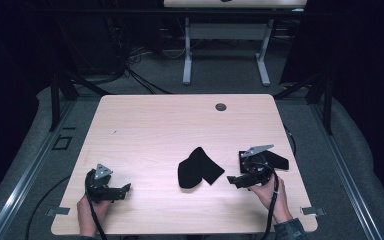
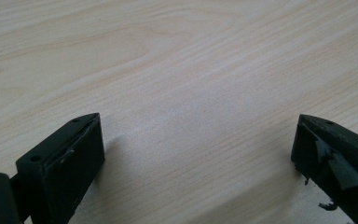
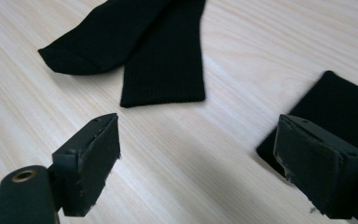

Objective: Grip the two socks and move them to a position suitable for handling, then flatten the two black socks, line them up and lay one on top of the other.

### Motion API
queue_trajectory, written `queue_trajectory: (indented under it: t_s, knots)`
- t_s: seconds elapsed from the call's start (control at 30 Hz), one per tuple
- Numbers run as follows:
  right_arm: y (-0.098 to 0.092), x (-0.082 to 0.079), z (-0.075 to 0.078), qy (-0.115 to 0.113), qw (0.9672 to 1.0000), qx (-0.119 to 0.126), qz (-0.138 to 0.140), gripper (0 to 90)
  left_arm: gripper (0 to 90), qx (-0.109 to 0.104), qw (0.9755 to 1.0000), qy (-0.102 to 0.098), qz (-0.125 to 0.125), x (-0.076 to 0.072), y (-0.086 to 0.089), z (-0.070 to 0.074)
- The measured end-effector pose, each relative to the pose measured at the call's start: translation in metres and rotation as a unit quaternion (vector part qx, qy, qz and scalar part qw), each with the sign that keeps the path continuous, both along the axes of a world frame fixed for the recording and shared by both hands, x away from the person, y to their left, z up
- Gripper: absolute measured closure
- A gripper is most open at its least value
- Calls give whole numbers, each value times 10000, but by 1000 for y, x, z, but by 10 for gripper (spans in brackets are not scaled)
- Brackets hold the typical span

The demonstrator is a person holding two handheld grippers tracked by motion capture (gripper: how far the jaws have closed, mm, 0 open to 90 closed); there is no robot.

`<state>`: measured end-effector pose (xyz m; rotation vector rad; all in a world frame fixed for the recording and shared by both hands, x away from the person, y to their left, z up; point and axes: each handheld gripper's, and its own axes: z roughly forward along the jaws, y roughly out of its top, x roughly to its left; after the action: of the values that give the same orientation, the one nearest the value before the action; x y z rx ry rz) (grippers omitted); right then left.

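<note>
My left gripper rests near the table's left front edge, jaws spread wide with only bare wood between them. The folded black sock lies mid-table, while my right gripper sits just beside it, jaws wide apart and holding nothing, with a second black sock behind it.

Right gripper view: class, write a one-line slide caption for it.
Open right gripper above the wooden table, a folded black sock ahead and a second black sock behind its right-hand jaw.

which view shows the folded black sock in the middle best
The high view: the whole folded sock lies unobstructed on the table. The right gripper view shows its two ends close up, top cropped. The left gripper view shows bare wood.
</note>
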<state>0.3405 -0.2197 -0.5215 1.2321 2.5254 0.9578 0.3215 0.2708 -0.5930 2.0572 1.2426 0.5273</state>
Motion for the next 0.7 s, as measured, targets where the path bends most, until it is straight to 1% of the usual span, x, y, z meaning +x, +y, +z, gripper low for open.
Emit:
queue_trajectory:
  t_s: [0.07,0.2,0.23,0.27,0.3,0.33,0.4,0.43,0.63,0.7]
  knots:
    - [5,0,-3,61,10000,-24,43,142,22,0,10000,-1,1,0,0,0]
    - [13,2,-8,111,9998,-47,124,153,22,-2,10000,8,1,0,0,0]
    - [16,2,-9,135,9997,-93,153,151,22,6,10000,6,-8,0,0,0]
    - [19,2,-11,159,9997,-60,168,152,22,0,10000,9,1,0,0,0]
    - [21,3,-12,152,9996,-108,210,152,22,8,10000,6,-9,0,0,0]
    - [25,4,-15,146,9996,-70,220,152,22,10,10000,6,-9,0,0,0]
    - [31,6,-17,158,9995,-98,269,173,22,9,10000,8,-8,0,0,0]
    - [35,7,-19,170,9996,-101,204,193,22,5,10000,9,1,0,0,0]
    - [55,19,-29,232,9991,-266,248,237,22,11,10000,4,-4,0,0,0]
    - [59,22,-32,237,9992,-274,176,242,50,-7,10000,-17,-4,-2,0,1]
